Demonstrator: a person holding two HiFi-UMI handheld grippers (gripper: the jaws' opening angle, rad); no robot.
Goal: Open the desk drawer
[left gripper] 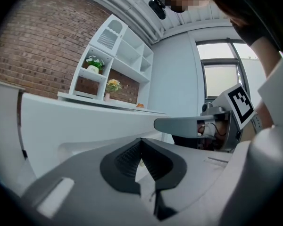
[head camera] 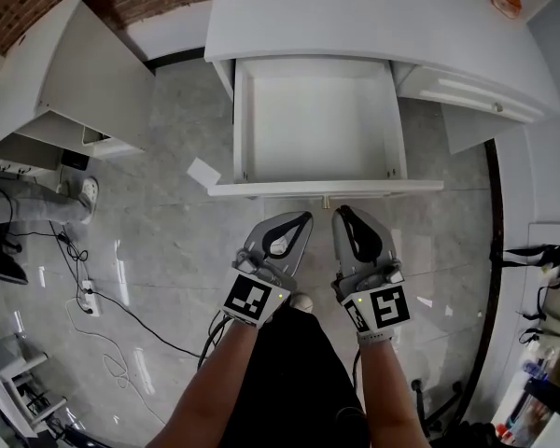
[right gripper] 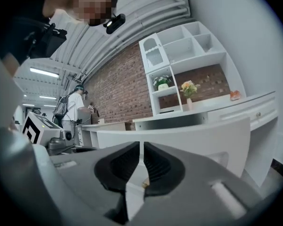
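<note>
already the drawer (head camera: 317, 129) stands pulled out from the desk (head camera: 355, 17). my left hand-held gripper (head camera: 307, 217) is closed and empty, my right hand-held gripper (head camera: 342, 211) barely parted. i'd back straight off without nudging its front.

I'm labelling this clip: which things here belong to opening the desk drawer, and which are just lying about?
Job: open drawer; white desk; left hand-held gripper; right hand-held gripper.
Lying about: orange object; white paper; power strip.
</note>
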